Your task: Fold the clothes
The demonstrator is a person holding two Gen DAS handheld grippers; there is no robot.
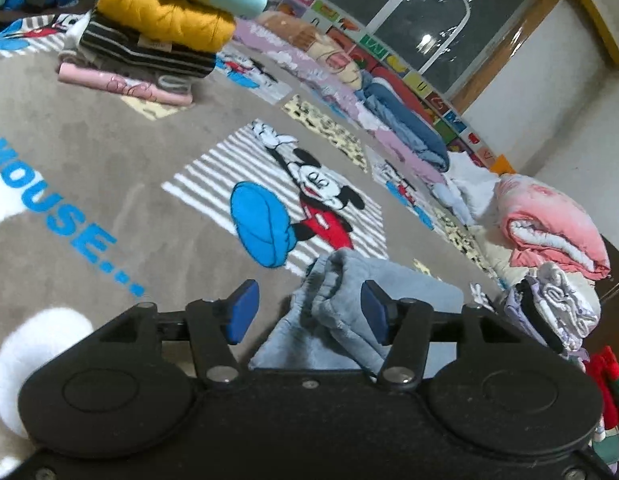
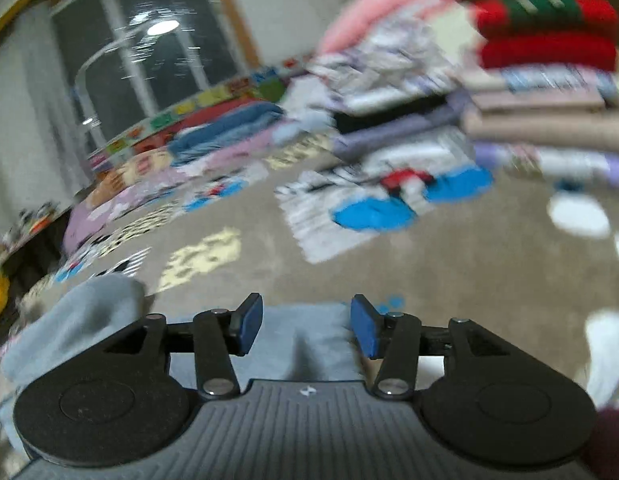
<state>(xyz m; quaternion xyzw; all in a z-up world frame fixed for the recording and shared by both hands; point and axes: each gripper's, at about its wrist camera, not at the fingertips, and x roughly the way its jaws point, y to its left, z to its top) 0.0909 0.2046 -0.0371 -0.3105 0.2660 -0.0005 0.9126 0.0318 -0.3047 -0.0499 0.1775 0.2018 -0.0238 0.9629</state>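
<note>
A light blue-grey fleece garment [image 1: 349,304] lies bunched on the grey cartoon-print blanket [image 1: 109,168]. My left gripper [image 1: 307,312] hovers over it, open, with a rolled cuff of the garment lying between the blue pads and touching the right one. In the right wrist view the same garment [image 2: 305,336] spreads under and to the left of my right gripper [image 2: 307,326], which is open with cloth showing below the gap. That view is motion-blurred.
A stack of folded clothes with a yellow jacket [image 1: 165,16] on top stands at the far left. Rolled quilts [image 1: 405,128] line the window wall. A pink quilt [image 1: 549,224] and a folded pile with red knitwear [image 2: 545,32] stand at the right.
</note>
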